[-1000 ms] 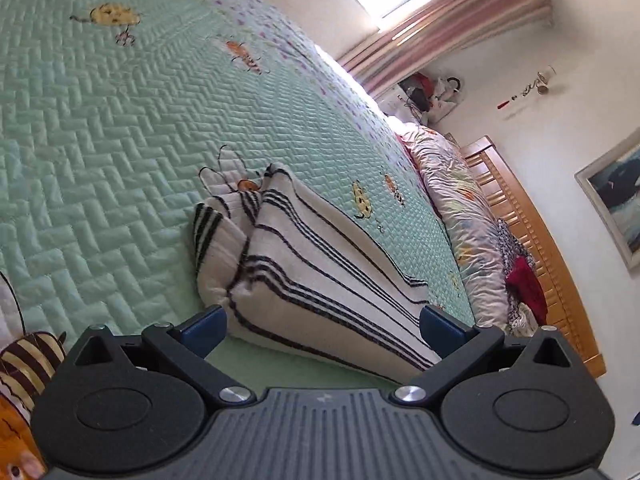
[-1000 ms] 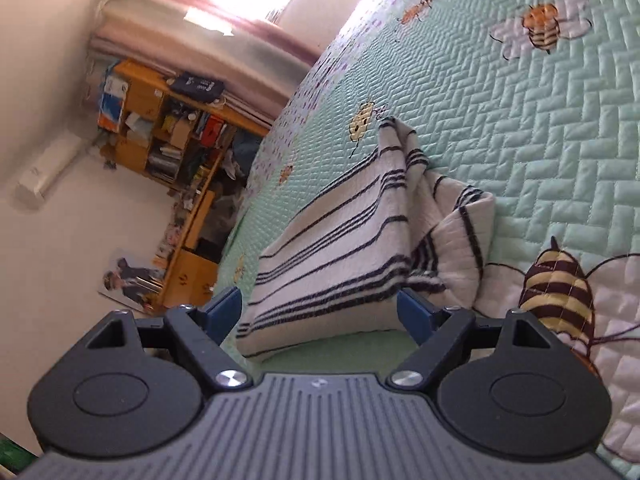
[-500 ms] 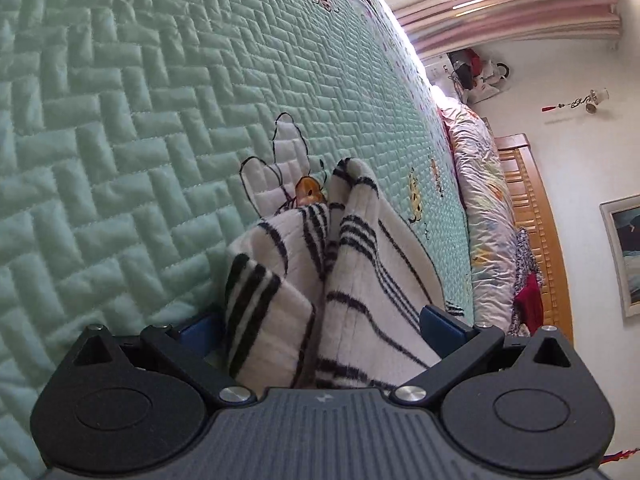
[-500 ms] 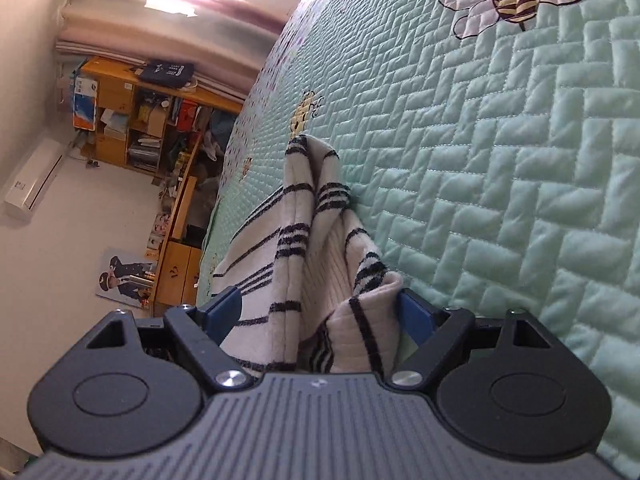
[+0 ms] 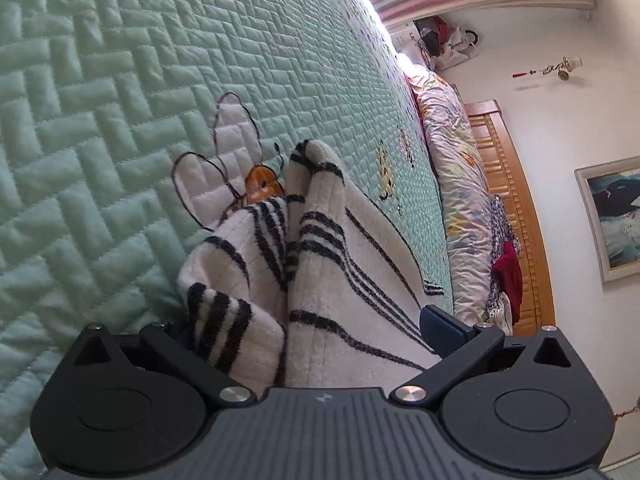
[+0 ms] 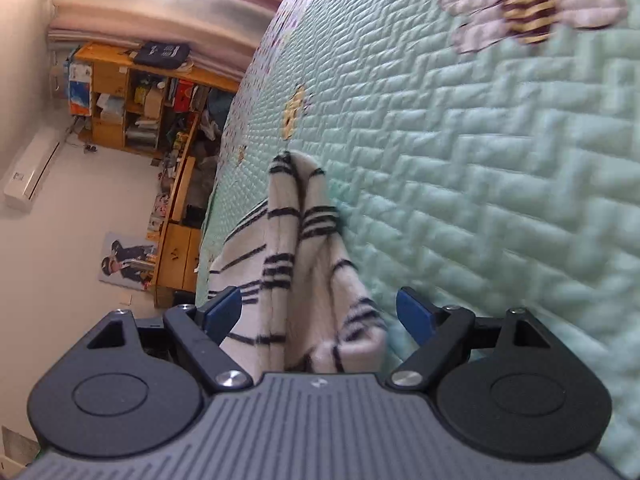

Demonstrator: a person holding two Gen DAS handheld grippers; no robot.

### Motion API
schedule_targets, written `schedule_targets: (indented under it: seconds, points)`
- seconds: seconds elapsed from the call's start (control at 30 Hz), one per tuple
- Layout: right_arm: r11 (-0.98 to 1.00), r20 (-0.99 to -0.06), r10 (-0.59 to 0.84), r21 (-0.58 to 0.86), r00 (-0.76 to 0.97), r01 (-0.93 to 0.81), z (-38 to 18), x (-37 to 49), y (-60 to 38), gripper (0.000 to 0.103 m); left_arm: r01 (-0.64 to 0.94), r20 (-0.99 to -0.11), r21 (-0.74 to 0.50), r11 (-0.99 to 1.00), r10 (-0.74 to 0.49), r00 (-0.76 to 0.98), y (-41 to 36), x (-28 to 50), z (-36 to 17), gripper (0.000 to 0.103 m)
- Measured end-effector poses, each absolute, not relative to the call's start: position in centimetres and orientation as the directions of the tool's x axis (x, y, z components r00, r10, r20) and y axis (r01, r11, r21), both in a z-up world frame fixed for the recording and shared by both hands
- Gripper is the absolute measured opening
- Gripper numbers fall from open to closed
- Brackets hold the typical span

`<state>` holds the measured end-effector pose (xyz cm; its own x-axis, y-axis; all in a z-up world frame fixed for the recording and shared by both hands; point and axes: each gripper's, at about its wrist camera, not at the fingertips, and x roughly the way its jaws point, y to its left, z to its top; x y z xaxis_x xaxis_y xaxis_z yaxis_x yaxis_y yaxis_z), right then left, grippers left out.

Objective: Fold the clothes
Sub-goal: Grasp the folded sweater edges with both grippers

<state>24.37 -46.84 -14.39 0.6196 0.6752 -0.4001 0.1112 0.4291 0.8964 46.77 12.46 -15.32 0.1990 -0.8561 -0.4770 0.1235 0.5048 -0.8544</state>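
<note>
While both sets of fingers stand spread wide with nothing clamped, your left gripper [image 5: 312, 320] and right gripper [image 6: 320, 314] each straddle an end of the white fleecy garment with black stripes [image 5: 320, 264], which lies bunched in a thick fold on the mint-green quilted bedspread [image 5: 100, 100], towards its near edge. I judge the main risk is closing on only the top layers, so the lower ones slip out and the fold falls open; pinching the bedspread with the cloth would drag it too. An embroidered bee [image 5: 260, 184] peeks out beside the garment. Beyond the bed's far edge are pink curtains [image 6: 160, 12], a cluttered wooden bookshelf [image 6: 132, 100], a rumpled floral duvet [image 5: 456, 184] and a slatted wooden headboard [image 5: 516, 216].
</note>
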Motion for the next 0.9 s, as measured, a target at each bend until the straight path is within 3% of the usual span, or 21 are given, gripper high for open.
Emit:
schedule_targets:
  seconds: [0.1,0.2,0.3,0.4,0.47,0.53,0.57,0.63,0.67,0.7,0.73,0.9]
  points:
    - [0.426,-0.386,0.734,0.902,0.559,0.064,-14.5,27.1,-43.6,0.087,0.153,-0.468,-0.859,0.488,-0.871,0.149,10.7,47.0,-15.4,0.102]
    - [0.444,-0.387,0.766,0.896,0.513,0.013,-13.8,28.6,-41.2,0.103,0.165,-0.434,-0.877,0.451,-0.892,0.128,10.1,47.2,-15.7,0.102]
    - [0.448,-0.387,0.776,0.894,0.498,-0.003,-13.3,28.9,-40.0,0.103,0.17,-0.393,-0.895,0.412,-0.91,0.134,10.0,47.3,-16.1,0.102]
    - [0.465,-0.4,0.767,0.885,0.502,-0.004,-13.0,29.0,-39.5,0.103,0.177,-0.407,-0.886,0.429,-0.901,0.149,9.5,47.1,-16.1,0.102]
    - [0.504,-0.43,0.749,0.864,0.504,-0.012,-12.9,28.7,-38.8,0.096,0.209,-0.439,-0.861,0.464,-0.885,0.156,8.4,46.9,-15.8,0.102]
    - [0.532,-0.455,0.731,0.846,0.508,-0.008,-13.0,28.2,-38.3,0.061,0.247,-0.474,-0.83,0.501,-0.865,0.164,7.5,46.4,-15.3,0.1]
    - [0.538,-0.463,0.724,0.843,0.511,0.001,-13.2,28.0,-38.2,0.052,0.259,-0.48,-0.821,0.509,-0.86,0.171,7.2,46.2,-15.1,0.099]
    - [0.548,-0.478,0.709,0.836,0.518,0.021,-13.6,27.4,-37.9,0.037,0.255,-0.491,-0.812,0.526,-0.85,0.191,7.1,45.8,-15.1,0.079]
    - [0.553,-0.485,0.702,0.833,0.522,0.03,-13.8,27.2,-37.8,0.035,0.245,-0.497,-0.809,0.535,-0.844,0.202,7.2,45.7,-15.2,0.071]
    - [0.555,-0.484,0.694,0.832,0.534,0.033,-13.8,26.9,-37.8,0.032,0.231,-0.504,-0.806,0.545,-0.837,0.214,7.6,45.6,-15.4,0.051]
    - [0.556,-0.482,0.686,0.83,0.546,0.035,-13.7,26.6,-37.9,0.03,0.225,-0.5,-0.808,0.544,-0.836,0.226,8.1,45.5,-15.5,0.039]
    - [0.603,-0.483,0.638,0.797,0.599,0.001,-11.8,25.3,-37.3,0.026,0.262,-0.457,-0.81,0.525,-0.844,0.28,8.6,44.2,-14.2,0.033]
